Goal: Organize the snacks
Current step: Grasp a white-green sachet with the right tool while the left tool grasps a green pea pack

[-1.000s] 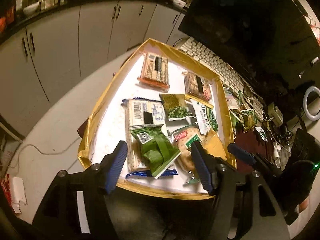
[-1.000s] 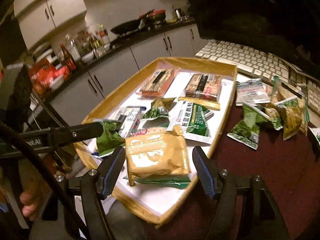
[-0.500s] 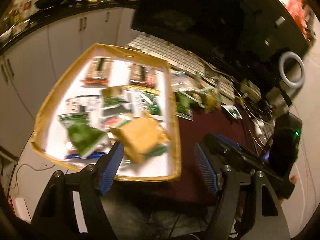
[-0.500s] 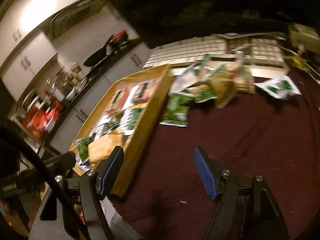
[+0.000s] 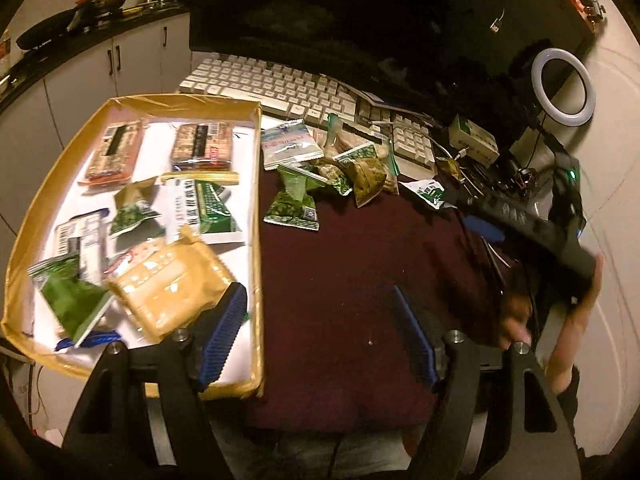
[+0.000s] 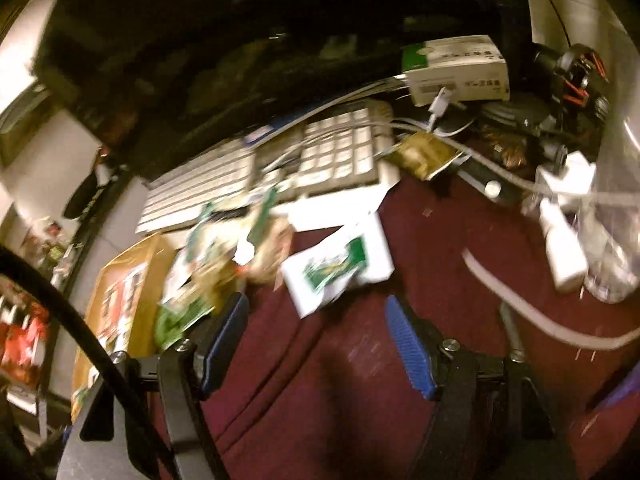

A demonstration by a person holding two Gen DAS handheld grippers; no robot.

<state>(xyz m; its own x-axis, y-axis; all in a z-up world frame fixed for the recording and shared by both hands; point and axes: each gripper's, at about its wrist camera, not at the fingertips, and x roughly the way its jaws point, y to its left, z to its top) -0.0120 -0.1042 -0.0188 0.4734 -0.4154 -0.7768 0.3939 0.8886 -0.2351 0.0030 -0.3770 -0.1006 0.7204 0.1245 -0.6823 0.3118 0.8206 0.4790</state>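
Note:
A gold-walled tray (image 5: pixel 256 240) on the left holds several snack packets, with a tan packet (image 5: pixel 168 280) nearest me. Loose green and white packets (image 5: pixel 340 168) are piled on the maroon cloth (image 5: pixel 360 260) by the keyboard. My left gripper (image 5: pixel 320 308) hangs open over the cloth beside the tray's right wall, with nothing between its fingers. My right gripper (image 6: pixel 316 312) is over the cloth further right, its jaws closing. A white-and-green packet (image 6: pixel 340 264) lies just ahead of its tips, and the pads do not press on it. A hand (image 5: pixel 516 316) holds that gripper.
A white keyboard (image 5: pixel 280 84) and a dark monitor (image 5: pixel 360 12) stand behind the pile. A ring light (image 5: pixel 562 82), a white box (image 6: pixel 456 68), loose cables (image 6: pixel 540 320) and small gadgets crowd the right side. Kitchen cabinets lie beyond the tray.
Both views have swung right, from over the tray to the maroon cloth. The right gripper left the tan packet in the tray and now faces the white-and-green packet. The left jaws widened a little.

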